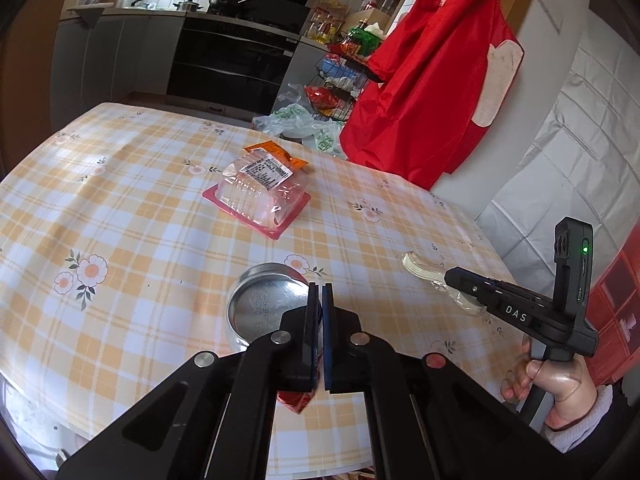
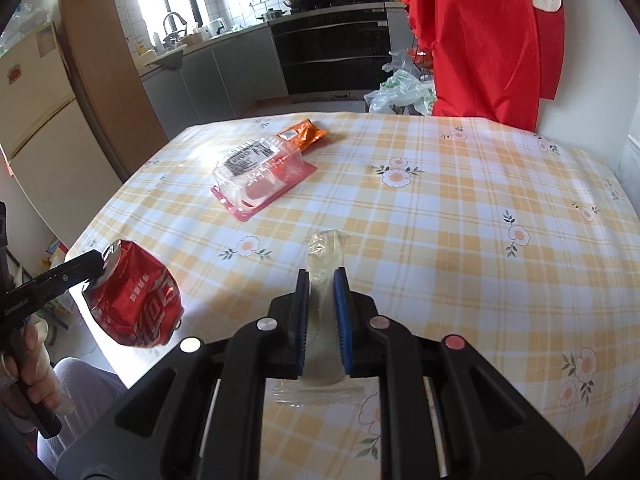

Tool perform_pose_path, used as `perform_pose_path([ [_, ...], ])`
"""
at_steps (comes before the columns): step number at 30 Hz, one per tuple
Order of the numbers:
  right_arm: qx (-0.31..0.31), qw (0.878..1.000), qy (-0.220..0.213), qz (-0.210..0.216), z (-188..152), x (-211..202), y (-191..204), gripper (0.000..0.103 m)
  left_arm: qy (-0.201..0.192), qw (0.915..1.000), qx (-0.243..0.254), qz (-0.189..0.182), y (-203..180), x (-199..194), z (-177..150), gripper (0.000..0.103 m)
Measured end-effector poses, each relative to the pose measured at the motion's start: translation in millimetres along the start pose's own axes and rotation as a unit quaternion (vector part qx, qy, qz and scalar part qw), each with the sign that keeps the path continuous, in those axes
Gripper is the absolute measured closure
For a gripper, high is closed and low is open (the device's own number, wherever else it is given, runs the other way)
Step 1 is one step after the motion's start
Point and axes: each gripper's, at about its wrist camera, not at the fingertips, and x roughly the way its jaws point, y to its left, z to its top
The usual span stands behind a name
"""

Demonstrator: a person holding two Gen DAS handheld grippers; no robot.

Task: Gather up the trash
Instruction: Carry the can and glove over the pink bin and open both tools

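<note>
My left gripper (image 1: 321, 286) is shut on the edge of a crushed red soda can (image 1: 264, 312), whose silver end faces the left wrist camera. The right wrist view shows the same can (image 2: 136, 304) hanging off the table's left side in the left gripper (image 2: 98, 260). Between the pads of my right gripper (image 2: 322, 276) is a clear plastic wrapper (image 2: 324, 252), and the gripper is shut on it. From the left wrist, that wrapper (image 1: 420, 266) sticks out of the right gripper (image 1: 450, 276) above the table. A clear clamshell box (image 2: 260, 176) on a pink tray and an orange snack wrapper (image 2: 306, 132) lie further back.
The table (image 2: 460, 240) has a yellow checked floral cloth. A red garment (image 1: 420, 80) hangs at the far right edge. Plastic bags (image 1: 296, 120) and a wire rack (image 1: 340, 76) stand behind the table. A dark oven (image 2: 332, 52) and a fridge (image 2: 40, 120) are beyond.
</note>
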Motion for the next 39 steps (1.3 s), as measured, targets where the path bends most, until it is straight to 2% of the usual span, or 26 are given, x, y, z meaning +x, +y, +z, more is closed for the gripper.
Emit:
perform_pose_path([
  [9,0.0,0.999,-0.035,0.015,-4,-50,20,0.087,-0.021,0.9993,0.026,-0.017,-22,-41,4,0.101],
  [15,-0.008,0.998,-0.063,0.021,-8,-93,36,0.087,-0.033,0.9976,0.048,-0.036,-45,-79,-4,0.101],
  [24,-0.015,0.994,-0.099,0.029,-28,-154,59,0.087,-0.026,0.9949,0.076,-0.061,-75,-124,-41,0.101],
  [30,-0.014,0.993,-0.113,0.035,-42,-183,69,0.087,0.004,0.9935,0.08,-0.081,-86,-140,-69,0.1],
  [32,-0.013,0.992,-0.117,0.037,-47,-191,72,0.087,0.01,0.9936,0.077,-0.082,-86,-143,-74,0.074],
  [33,-0.012,0.992,-0.118,0.038,-49,-194,73,0.087,0.0,0.9944,0.07,-0.079,-84,-149,-75,0.044],
  [34,-0.012,0.992,-0.119,0.04,-50,-197,75,0.087,-0.012,0.9948,0.063,-0.079,-81,-155,-74,0.033],
  [35,-0.011,0.992,-0.121,0.041,-53,-202,77,0.087,-0.021,0.9952,0.057,-0.077,-78,-161,-72,0.03],
  [37,-0.012,0.991,-0.124,0.042,-57,-208,81,0.087,-0.03,0.996,0.05,-0.067,-73,-170,-66,0.015],
  [39,-0.014,0.991,-0.129,0.043,-63,-216,88,0.087,-0.055,0.9974,0.037,-0.029,-63,-182,-62,0.008],
])
